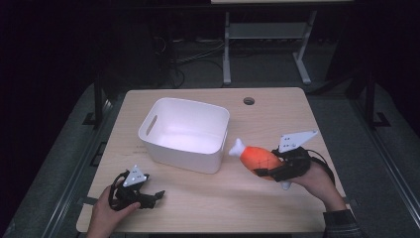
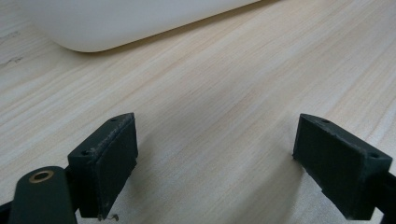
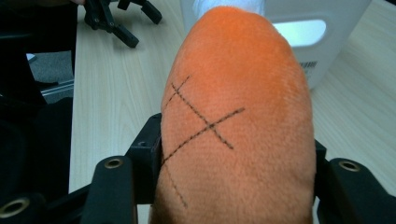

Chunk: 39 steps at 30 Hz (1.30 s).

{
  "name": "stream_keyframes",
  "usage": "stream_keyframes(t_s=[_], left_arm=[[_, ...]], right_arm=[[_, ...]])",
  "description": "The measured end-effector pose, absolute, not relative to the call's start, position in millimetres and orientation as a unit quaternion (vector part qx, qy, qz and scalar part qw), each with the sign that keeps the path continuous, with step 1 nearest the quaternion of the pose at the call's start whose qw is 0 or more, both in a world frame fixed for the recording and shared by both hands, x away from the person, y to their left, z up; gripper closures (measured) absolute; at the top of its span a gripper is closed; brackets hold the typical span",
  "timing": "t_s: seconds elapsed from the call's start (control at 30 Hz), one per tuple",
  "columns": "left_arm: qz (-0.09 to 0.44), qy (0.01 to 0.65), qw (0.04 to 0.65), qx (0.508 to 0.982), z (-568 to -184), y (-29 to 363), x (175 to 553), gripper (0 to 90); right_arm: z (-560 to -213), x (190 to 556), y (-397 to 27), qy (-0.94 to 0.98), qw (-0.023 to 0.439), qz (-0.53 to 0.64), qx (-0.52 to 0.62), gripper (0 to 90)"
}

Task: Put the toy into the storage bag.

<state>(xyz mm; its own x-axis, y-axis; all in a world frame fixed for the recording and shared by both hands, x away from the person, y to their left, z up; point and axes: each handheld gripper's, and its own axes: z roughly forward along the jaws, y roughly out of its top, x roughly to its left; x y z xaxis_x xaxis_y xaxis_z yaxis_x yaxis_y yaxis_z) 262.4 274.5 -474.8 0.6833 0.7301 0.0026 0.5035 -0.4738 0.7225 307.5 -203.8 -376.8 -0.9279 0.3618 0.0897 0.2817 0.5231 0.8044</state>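
An orange plush drumstick (image 1: pixel 256 156) with a white bone end hangs just above the table, right of the white bin (image 1: pixel 184 134). My right gripper (image 1: pixel 277 166) is shut on its thick orange body (image 3: pixel 233 130), the black jaws pressing both sides. The white tip points toward the bin. My left gripper (image 1: pixel 151 197) lies low at the table's front left, held by a hand. Its jaws stand wide apart with bare wood between the pads (image 2: pixel 109 163), and the bin's rounded base (image 2: pixel 116 23) lies ahead of it.
The wooden table (image 1: pixel 223 198) has a round cable hole (image 1: pixel 249 101) at the back right. Beyond the far edge stands a white desk frame (image 1: pixel 267 44) on a dark floor. Cables trail from both grippers.
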Motion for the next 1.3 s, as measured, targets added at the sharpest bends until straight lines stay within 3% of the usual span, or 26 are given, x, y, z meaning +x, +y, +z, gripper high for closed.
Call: stream_keyframes(t_s=[1.3], left_arm=[[0.157, 0.366, 0.360, 0.844, -474.8, 274.5, 262.3, 12.9]], right_arm=[[-319.4, 345.3, -159.7, 0.871, 0.041, 0.475, 0.116, 42.3]])
